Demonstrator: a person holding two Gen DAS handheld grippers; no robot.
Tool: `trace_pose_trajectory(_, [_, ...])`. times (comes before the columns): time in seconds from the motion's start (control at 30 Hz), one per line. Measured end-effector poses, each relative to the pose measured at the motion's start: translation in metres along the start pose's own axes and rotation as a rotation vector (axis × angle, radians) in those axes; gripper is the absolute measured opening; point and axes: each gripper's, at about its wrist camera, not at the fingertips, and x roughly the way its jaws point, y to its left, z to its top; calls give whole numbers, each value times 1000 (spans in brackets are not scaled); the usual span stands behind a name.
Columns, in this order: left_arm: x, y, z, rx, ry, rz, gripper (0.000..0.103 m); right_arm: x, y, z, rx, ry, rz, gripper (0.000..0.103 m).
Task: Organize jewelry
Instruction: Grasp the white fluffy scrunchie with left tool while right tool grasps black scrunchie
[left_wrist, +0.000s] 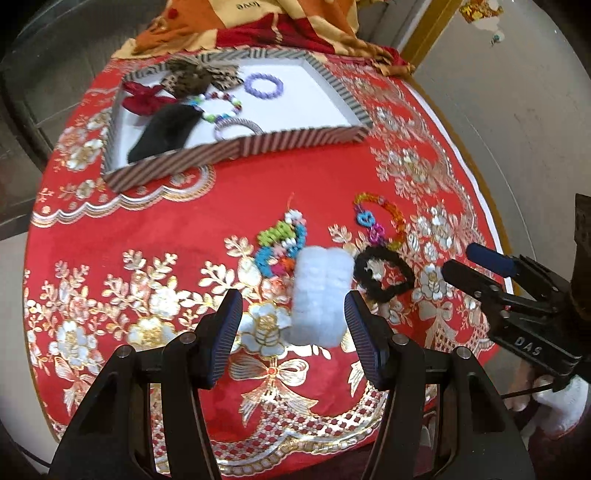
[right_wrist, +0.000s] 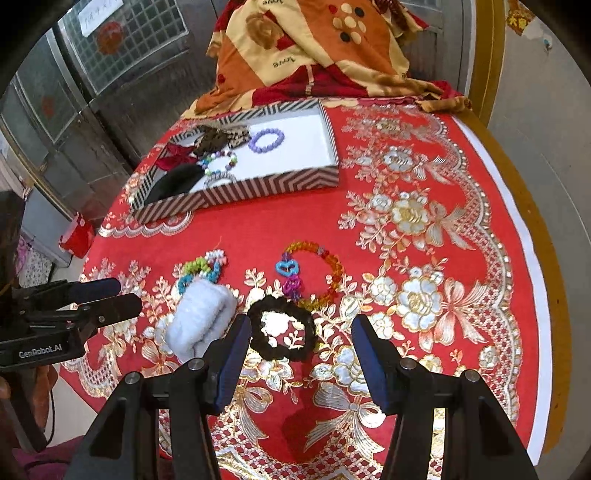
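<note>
the white fuzzy scrunchie (left_wrist: 320, 295) is lying on the red embroidered cloth of the counter (left_wrist: 207, 229), directly ahead of the left gripper (left_wrist: 293, 332) and lining up with the gap between its two fingers (left_wrist: 227, 328). those fingers are standing wide apart with nothing between them; the scrunchie is sitting just beyond the tips, closer to the right-hand pad, and whether it is touching that pad is not clear. its long axis is running roughly along the line of the fingers, so the narrow width is facing the pads, which looks favourable for a straight push forward and a squeeze.

just beside the scrunchie, on its right, the black scrunchie (right_wrist: 282, 328) is lying flat, framed by the right gripper (right_wrist: 299, 354), whose fingers are also spread wide and holding nothing. so each hand seems to be lining up on its own piece, with the left nearer the white one.

behind the white scrunchie the multicoloured bead bracelet (left_wrist: 282, 243) is touching or nearly touching it, and the amber bead bracelet with charms (right_wrist: 314, 277) is lying behind the black one. well beyond the scrunchie the striped tray (left_wrist: 236, 151) is already holding a purple bead bracelet (left_wrist: 264, 85) and other pieces.
</note>
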Motion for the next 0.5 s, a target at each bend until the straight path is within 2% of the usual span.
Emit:
trace_pose_trajectory(0.3, [27,-12,-1,9,82,-30,58,45,-3,-12,-21,53,-21,54])
trace_pose_trajectory(0.4, [34,-15,0,9,97,-35,61,55,-5,-13,-24,65,-15,53])
trace_pose_trajectory(0.5, [40,-16,0,6,110,-29,61,65,-5,-15,-39,79,-14,45])
